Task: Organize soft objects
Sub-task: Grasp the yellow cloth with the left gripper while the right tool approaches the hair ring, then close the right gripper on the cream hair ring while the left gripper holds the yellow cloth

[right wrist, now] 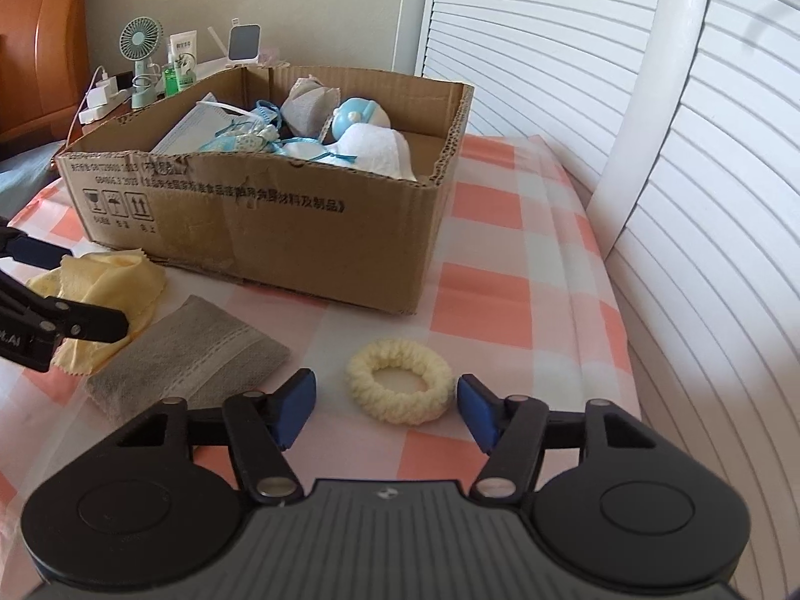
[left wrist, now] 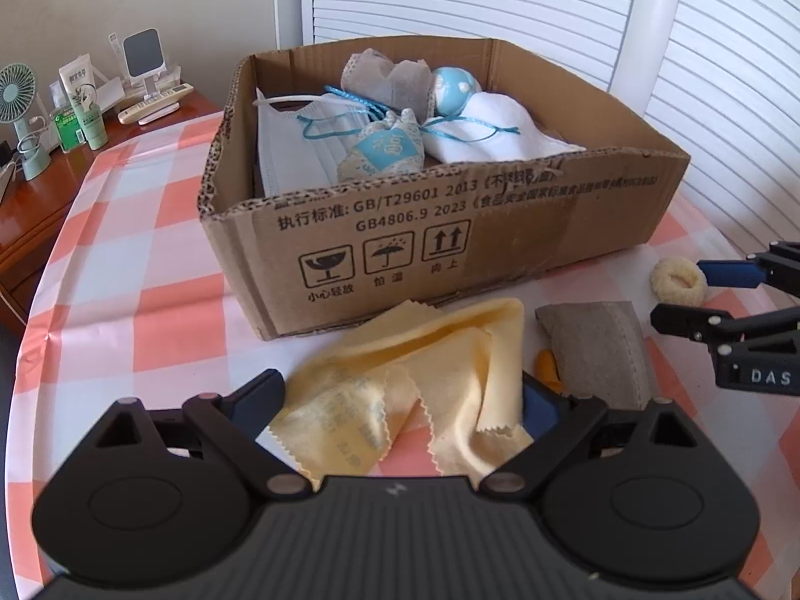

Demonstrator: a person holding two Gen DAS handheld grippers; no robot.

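A crumpled yellow cloth [left wrist: 425, 375] lies on the checked table in front of the cardboard box [left wrist: 550, 230]. My left gripper [left wrist: 402, 402] is open, its fingers on either side of the cloth. A grey pouch [left wrist: 595, 350] lies right of the cloth. A cream scrunchie [right wrist: 400, 387] lies on the table; my right gripper [right wrist: 385, 410] is open with the scrunchie between and just ahead of its blue pads [right wrist: 295, 407]. The box [right wrist: 300, 230] holds a face mask [left wrist: 295, 150], a patterned sachet [left wrist: 385, 150], a white bundle [left wrist: 495, 135], a blue toy [left wrist: 452, 90] and a grey pouch [left wrist: 385, 77].
A wooden side table [left wrist: 45, 200] at the left carries a small fan [left wrist: 20, 115], tubes, remotes and a stand. White slatted shutters [right wrist: 650, 150] and a white curved post [right wrist: 660, 75] stand behind and right of the table. A small orange item [left wrist: 545, 367] pokes out beside the grey pouch.
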